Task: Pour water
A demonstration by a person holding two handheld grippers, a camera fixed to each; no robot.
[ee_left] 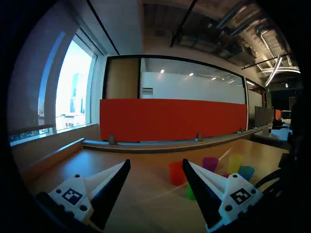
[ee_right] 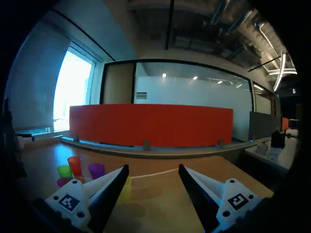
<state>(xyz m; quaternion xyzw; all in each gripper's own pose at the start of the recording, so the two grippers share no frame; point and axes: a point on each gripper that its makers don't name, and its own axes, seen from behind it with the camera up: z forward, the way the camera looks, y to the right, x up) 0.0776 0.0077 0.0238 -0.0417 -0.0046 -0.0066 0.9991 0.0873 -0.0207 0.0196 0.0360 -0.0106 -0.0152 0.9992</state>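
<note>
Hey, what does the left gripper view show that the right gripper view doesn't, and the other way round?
Left gripper view: the left gripper, open, a blue cup and buildings through the window. Right gripper view: the right gripper, open, with the window washed out white. Both: the wooden table, the red partition, the red cup and the yellow cup.

A red cup [ee_left: 177, 173], purple cup [ee_left: 210, 164], yellow cup [ee_left: 234, 163], blue cup [ee_left: 246, 172], green cup [ee_left: 190, 192], and an orange-red divider [ee_left: 171, 118].
</note>
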